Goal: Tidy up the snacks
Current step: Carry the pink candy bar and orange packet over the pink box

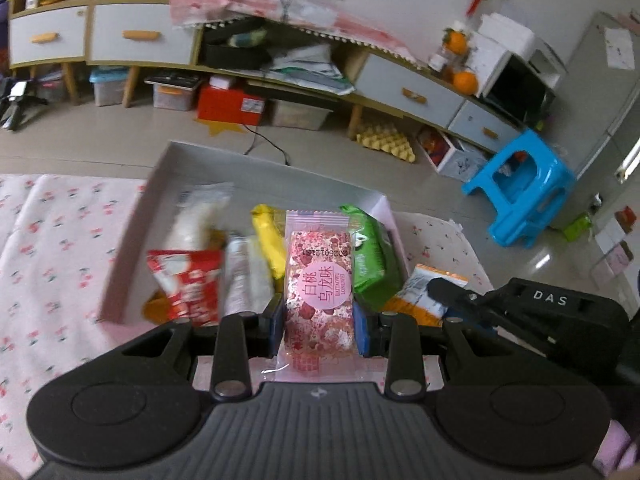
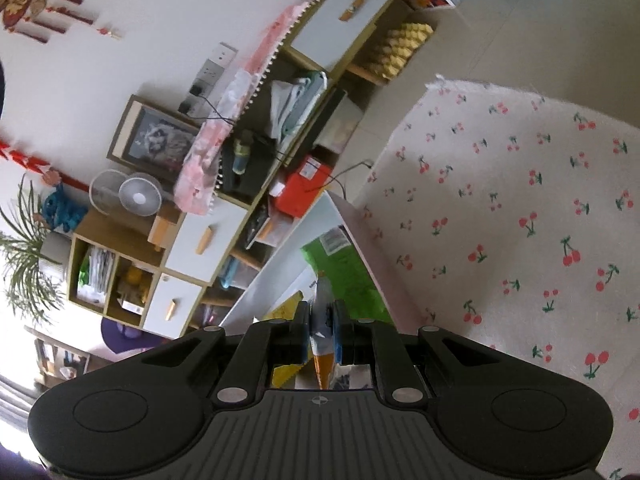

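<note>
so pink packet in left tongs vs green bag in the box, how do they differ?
The pink packet is gripped in the left tongs, above the box; the green bag lies inside the box at its right wall. Pink one is partly clear with a round label; green one is opaque. Both are sealed snacks.

The pink floral snack packet [image 1: 319,280] is glossy clear plastic film (crimped at its top edge). The white cherry-print cloth [image 2: 520,208] looks soft and matt. The shallow white box [image 1: 132,236] seems smooth card, the beige floor [image 1: 400,184] polished and reflective.
</note>
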`<state>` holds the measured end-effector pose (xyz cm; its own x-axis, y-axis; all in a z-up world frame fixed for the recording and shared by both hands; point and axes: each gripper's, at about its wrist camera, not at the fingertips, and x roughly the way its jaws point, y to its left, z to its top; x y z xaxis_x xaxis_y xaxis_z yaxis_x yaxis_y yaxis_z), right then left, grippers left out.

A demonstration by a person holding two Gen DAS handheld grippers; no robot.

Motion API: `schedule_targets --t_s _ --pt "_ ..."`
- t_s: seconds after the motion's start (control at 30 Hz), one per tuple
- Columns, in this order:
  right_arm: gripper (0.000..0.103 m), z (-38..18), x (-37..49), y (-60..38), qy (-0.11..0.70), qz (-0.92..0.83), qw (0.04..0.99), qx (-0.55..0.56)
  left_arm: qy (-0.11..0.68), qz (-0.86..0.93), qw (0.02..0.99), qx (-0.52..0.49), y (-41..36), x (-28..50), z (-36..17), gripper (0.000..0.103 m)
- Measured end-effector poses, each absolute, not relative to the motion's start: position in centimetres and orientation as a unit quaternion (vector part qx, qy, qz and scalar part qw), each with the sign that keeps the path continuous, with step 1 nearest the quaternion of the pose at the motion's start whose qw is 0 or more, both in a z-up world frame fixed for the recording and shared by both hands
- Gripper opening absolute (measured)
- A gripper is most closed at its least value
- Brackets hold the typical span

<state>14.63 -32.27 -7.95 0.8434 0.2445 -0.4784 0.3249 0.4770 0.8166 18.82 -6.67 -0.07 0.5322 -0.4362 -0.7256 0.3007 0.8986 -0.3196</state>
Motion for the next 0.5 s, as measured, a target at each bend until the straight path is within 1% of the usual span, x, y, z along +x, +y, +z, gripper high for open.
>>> schedule_targets --t_s 0.27,0.5 --pt "0.012 -8.6 15.1 -31.9 0.291 -0.022 0.809 0.511 0.446 -0.199 0.871 -0.047 -8.4 20.5 -1.8 0.031" --pt "0.012 -9.1 15.1 -31.9 0.296 -0.026 0.804 0.515 0.434 -0.200 0.878 -0.013 -9.3 20.9 -1.9 0.032"
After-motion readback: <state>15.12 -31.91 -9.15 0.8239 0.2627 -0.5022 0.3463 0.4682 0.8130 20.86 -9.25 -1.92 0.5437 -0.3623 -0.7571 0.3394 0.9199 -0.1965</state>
